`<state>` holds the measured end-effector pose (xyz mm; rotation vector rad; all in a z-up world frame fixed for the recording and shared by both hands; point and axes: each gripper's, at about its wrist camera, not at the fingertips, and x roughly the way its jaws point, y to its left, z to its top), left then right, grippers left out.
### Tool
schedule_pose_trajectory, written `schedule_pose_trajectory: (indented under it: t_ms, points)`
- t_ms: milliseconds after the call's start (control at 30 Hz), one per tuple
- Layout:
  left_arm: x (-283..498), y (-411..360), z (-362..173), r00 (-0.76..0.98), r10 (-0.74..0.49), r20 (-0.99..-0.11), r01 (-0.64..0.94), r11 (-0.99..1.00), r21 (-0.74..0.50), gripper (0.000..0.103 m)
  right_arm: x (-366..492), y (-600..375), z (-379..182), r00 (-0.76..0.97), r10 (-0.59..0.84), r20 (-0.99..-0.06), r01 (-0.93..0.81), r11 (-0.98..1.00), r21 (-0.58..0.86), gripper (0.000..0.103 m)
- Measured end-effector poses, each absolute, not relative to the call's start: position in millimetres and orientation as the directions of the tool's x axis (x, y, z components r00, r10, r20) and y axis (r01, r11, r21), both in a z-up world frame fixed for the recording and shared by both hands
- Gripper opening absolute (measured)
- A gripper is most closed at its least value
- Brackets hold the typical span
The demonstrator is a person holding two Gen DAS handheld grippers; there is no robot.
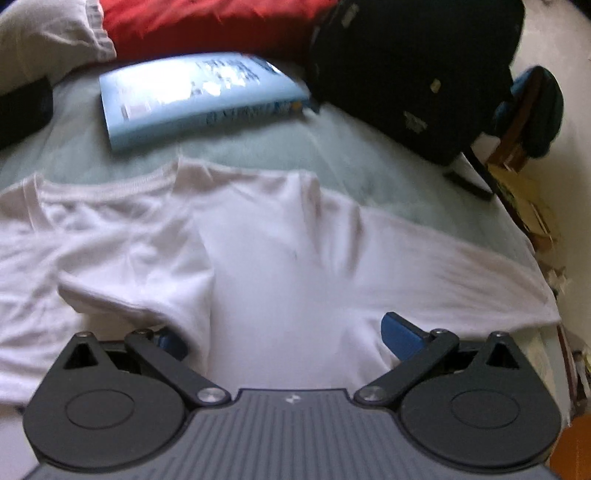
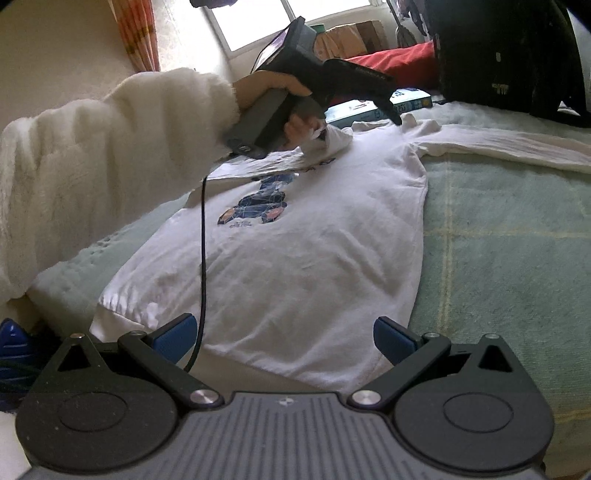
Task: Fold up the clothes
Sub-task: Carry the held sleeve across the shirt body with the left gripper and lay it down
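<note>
Nearest to us in the right wrist view, our right gripper [image 2: 284, 339] hangs with its blue-padded jaws spread wide and released, grasping nothing, just above the hem of the white long-sleeved cotton shirt [image 2: 314, 258]. A thin black cable [image 2: 202, 258] runs down across the shirt's front toward that gripper. The shirt lies spread face up on the pale green checked bed cover [image 2: 498, 240], its dark blue printed graphic [image 2: 255, 206] showing on the chest and one long sleeve stretched out flat to the right. Farther along, a hand [image 2: 273, 92] emerging from a fluffy white fleece sleeve [image 2: 110, 155] holds our left gripper [image 2: 397, 120] over the collar end of the shirt, where some cloth is bunched up beside the hand. In the left wrist view, our left gripper [image 1: 284, 332] has its jaws set wide apart and released; white fabric lies between and partly over the left pad, but nothing is pinched. That view is blurred, so finer detail of the folds is lost to us. Beyond the shirt's ribbed collar lies a light blue paperback book [image 1: 199, 96] flat on the bed cover, apart from the shirt. Beside it to the right stands a large black fabric bag [image 1: 413, 74], and behind both rests a red cushion [image 1: 207, 26].
</note>
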<state>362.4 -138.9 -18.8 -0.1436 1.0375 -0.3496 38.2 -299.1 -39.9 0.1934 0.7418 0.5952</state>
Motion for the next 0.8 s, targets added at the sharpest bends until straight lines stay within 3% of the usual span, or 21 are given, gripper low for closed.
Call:
schedule_pose_trajectory:
  t_ms: [467, 800]
  points:
    - [239, -49, 11, 0.544, -0.358, -0.759, 0.346, 0.920, -0.186, 0.102, 26, -292, -17, 0.637, 0.500, -0.587, -0.396, 0.866, 0.307, 0.103]
    - [159, 19, -8, 0.703, -0.263, -0.661, 0.343, 0.939, -0.009, 0.102, 53, -265, -7, 0.656, 0.410, -0.634, -0.370, 0.907, 0.202, 0.103]
